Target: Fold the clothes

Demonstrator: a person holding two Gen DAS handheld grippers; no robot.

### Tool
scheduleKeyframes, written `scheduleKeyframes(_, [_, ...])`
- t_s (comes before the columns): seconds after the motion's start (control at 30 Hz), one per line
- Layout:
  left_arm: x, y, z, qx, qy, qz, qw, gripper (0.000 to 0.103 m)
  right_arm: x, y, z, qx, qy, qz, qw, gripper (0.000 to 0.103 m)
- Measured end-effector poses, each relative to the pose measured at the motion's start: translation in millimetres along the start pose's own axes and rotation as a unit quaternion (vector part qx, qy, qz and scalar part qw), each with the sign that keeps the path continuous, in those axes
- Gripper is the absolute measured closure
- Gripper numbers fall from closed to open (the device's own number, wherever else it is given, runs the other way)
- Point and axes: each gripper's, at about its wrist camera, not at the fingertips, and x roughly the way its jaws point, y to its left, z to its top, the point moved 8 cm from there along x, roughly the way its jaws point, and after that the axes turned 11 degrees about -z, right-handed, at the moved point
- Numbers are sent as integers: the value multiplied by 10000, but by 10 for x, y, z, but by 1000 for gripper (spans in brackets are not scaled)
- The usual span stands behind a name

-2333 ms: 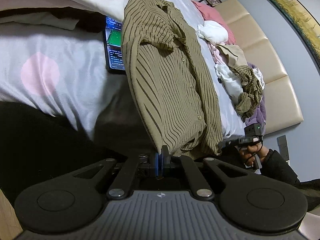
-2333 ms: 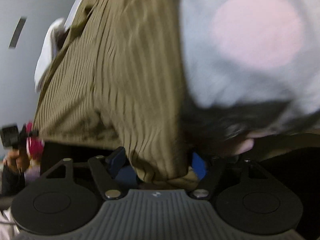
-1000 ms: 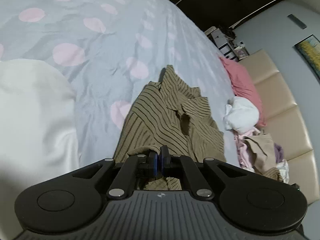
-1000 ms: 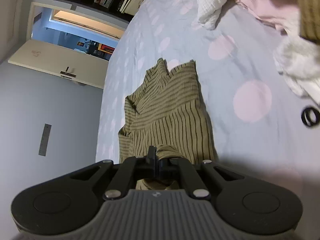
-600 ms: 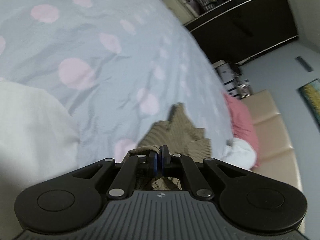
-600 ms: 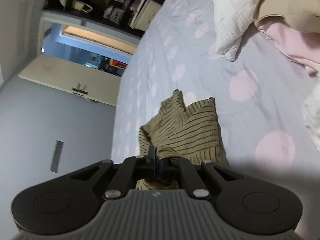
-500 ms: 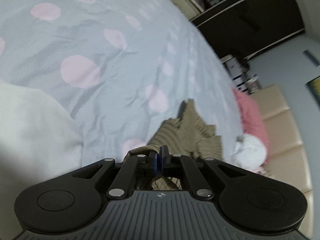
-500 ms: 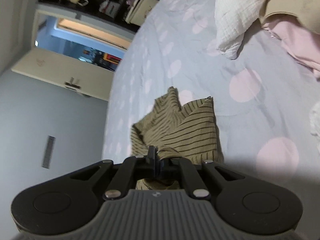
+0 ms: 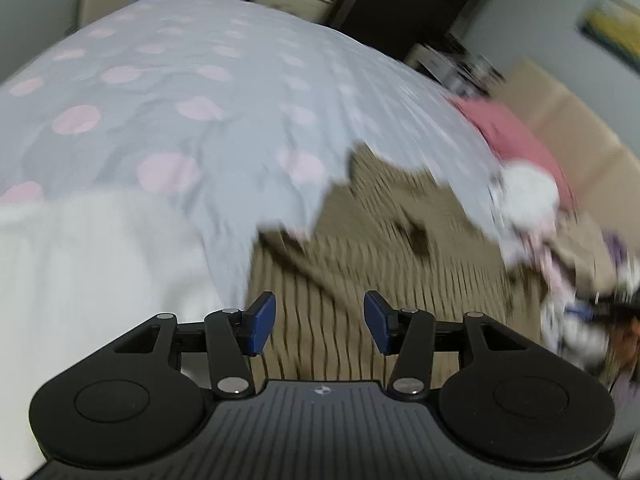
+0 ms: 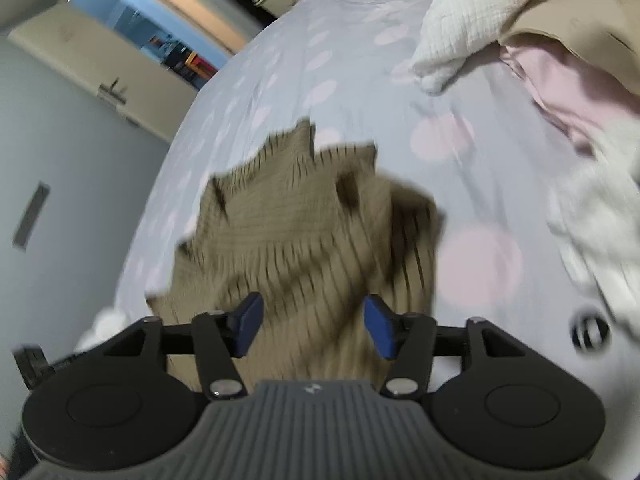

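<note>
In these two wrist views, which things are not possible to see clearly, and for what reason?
- Striped shirt: left wrist view, motion blur smears the stripes; its near hem is hidden behind the open left gripper.
- Same shirt, right wrist view: fold layers blurred; near edge hidden behind the open right gripper.
- Clothes pile: blurred, single garments not separable.
- Small dark ring on the bedsheet: too blurred to identify.

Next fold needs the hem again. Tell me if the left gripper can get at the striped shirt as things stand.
Probably yes. The left gripper is open, fingers spread, and the striped shirt lies on the bed directly ahead with nothing between. Motion blur hides the exact gap.
</note>
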Motion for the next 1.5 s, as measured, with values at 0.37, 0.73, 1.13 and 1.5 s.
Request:
scheduleKeyframes(0.37, [32,-228,-792,257,50,294,9992,54,162,160,-1040,-865,-494,-608,9932,34])
scheduleKeyframes(0.73, [155,-199,-796,355,284,643,9969,52,341,336,-1184,-937,-586,-476,9927,82])
scheduleKeyframes(1.13, [200,-292,-840,424,444,726,9955,101,140,330,-1061,-999,-561,-178,9933,99])
scheduleKeyframes(1.5, [-314,-1087,-1371,335,473,-293,9979,101,-711,-165,-1380,-1133,-93,-550,9920,100])
